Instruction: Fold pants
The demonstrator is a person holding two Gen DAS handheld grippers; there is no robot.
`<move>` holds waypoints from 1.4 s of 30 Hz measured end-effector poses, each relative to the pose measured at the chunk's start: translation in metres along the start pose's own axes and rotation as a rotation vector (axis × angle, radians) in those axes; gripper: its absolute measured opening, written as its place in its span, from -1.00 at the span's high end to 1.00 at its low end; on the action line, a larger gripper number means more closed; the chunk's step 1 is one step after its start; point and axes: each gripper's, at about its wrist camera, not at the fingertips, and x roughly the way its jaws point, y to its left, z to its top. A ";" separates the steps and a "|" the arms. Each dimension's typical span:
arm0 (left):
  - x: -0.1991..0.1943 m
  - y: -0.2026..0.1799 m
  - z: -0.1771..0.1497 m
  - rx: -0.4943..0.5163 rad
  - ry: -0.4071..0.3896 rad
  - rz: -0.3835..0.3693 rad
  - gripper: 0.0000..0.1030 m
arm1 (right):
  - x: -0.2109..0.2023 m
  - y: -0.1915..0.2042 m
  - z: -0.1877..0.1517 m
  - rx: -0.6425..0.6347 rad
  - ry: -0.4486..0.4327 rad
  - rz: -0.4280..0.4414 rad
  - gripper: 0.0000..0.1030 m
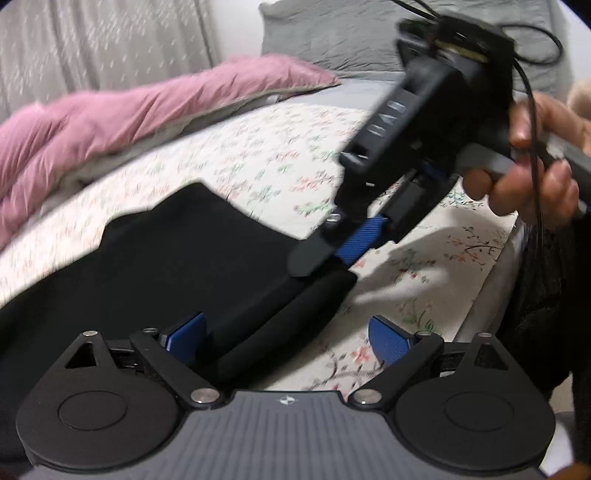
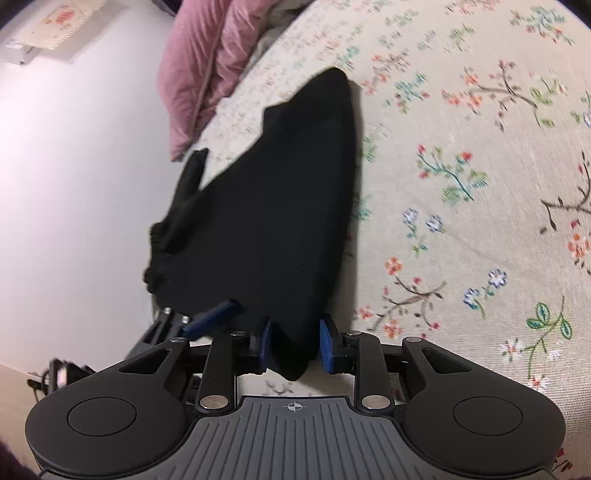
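Note:
Black pants [image 1: 177, 254] lie folded on the floral bedspread; they also fill the middle of the right wrist view [image 2: 273, 206]. My left gripper [image 1: 291, 339] is open, its blue pads wide apart, with a rolled fold of the pants between them near the left pad [image 1: 188, 332]. My right gripper [image 2: 295, 347] is partly open around a corner of the pants, the cloth hanging between its blue pads. In the left wrist view the right gripper [image 1: 332, 247] comes down from the upper right onto the pants' edge, held by a hand [image 1: 535, 173].
The floral bedspread [image 2: 461, 184] covers the bed. A pink quilt [image 1: 122, 114] lies at the back left, and it shows in the right wrist view [image 2: 199, 70]. A grey pillow [image 1: 332, 33] is at the far end. The bed's edge and a white wall [image 2: 74, 166] are at left.

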 end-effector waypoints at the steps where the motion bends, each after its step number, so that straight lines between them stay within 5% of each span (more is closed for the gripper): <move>1: 0.000 -0.003 0.002 0.014 -0.005 0.008 -0.99 | -0.002 0.002 0.000 -0.004 -0.004 0.012 0.50; 6: 0.015 -0.010 0.007 0.054 0.019 0.097 -0.60 | -0.004 0.013 0.004 -0.026 -0.015 0.044 0.50; 11: 0.030 0.003 0.012 -0.031 0.043 0.149 -0.11 | -0.006 0.007 0.006 -0.019 -0.022 0.024 0.42; 14: 0.027 0.002 0.012 -0.043 0.043 0.159 0.02 | -0.006 0.002 0.014 -0.011 -0.072 -0.050 -0.13; 19: 0.024 0.004 0.015 -0.106 0.037 0.168 0.27 | 0.009 -0.008 0.050 0.013 -0.142 -0.122 -0.15; 30: 0.019 0.013 0.019 -0.307 0.031 0.188 0.34 | 0.068 0.010 0.121 -0.155 -0.254 -0.216 0.15; 32: 0.025 0.009 0.019 -0.300 0.043 0.183 0.22 | 0.070 0.006 0.130 -0.149 -0.262 -0.193 0.17; 35: 0.032 0.000 0.018 -0.277 0.047 0.181 -0.31 | 0.071 -0.002 0.138 -0.119 -0.257 -0.157 0.32; 37: 0.037 -0.011 0.017 -0.238 0.051 0.206 -0.36 | 0.065 -0.008 0.137 -0.090 -0.257 -0.128 0.46; 39: 0.041 -0.021 0.019 -0.193 0.061 0.245 -0.22 | 0.064 -0.009 0.139 -0.050 -0.259 -0.107 0.58; 42: 0.046 -0.029 0.026 -0.145 0.093 0.328 0.34 | 0.057 -0.003 0.138 -0.045 -0.266 -0.100 0.67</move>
